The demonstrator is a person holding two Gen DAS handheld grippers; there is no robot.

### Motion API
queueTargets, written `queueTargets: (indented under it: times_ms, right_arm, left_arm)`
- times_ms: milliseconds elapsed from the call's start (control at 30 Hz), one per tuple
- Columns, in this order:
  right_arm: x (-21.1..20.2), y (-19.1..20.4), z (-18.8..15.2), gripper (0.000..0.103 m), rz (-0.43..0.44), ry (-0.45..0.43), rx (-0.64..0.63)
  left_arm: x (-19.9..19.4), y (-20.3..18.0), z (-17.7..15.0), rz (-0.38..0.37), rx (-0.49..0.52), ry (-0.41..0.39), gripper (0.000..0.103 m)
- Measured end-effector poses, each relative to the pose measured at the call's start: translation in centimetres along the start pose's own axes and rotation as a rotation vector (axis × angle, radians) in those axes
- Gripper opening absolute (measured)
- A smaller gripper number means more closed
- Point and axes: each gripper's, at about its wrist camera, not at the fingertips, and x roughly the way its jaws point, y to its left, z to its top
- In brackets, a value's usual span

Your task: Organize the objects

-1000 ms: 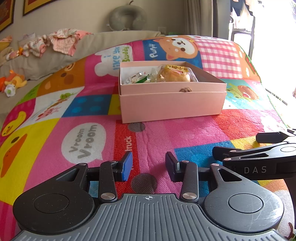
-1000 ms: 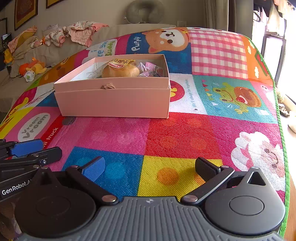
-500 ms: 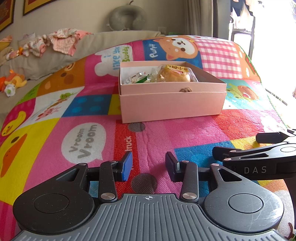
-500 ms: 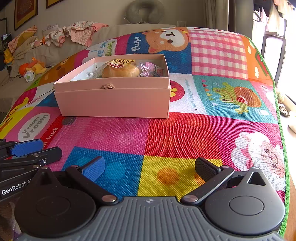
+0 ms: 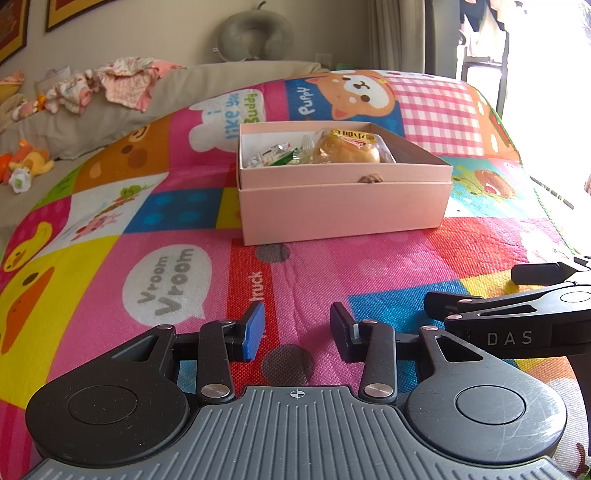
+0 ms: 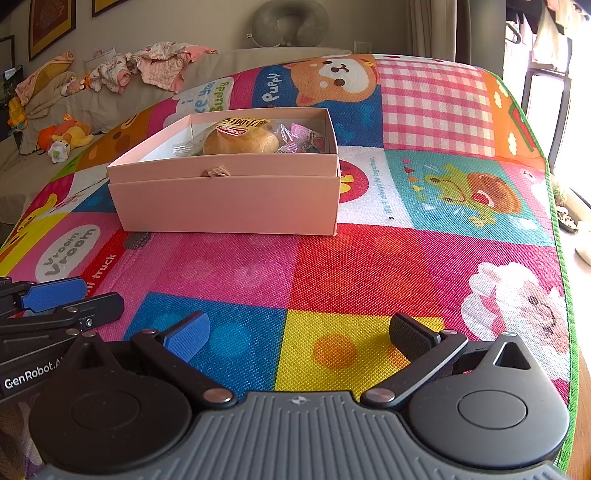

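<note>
A pink cardboard box stands open on the colourful play mat; it also shows in the right wrist view. Inside lie a wrapped bun, small green and white packets and, in the right wrist view, the bun and a pink wrapped snack. My left gripper is open and empty, low over the mat, well short of the box. My right gripper is open wide and empty, beside the left one.
The play mat covers the surface; its green right edge drops off. A beige sofa with clothes, plush toys and a grey neck pillow lie behind.
</note>
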Motion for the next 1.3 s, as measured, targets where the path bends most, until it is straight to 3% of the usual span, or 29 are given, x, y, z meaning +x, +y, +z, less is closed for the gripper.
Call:
queueTargets:
  times_ms: [1300]
  right_arm:
    - [0.01,-0.03,0.0,0.103,0.0,0.0,0.0]
  left_arm:
    - [0.09,0.39,0.03,-0.039,-0.026,0.0,0.05]
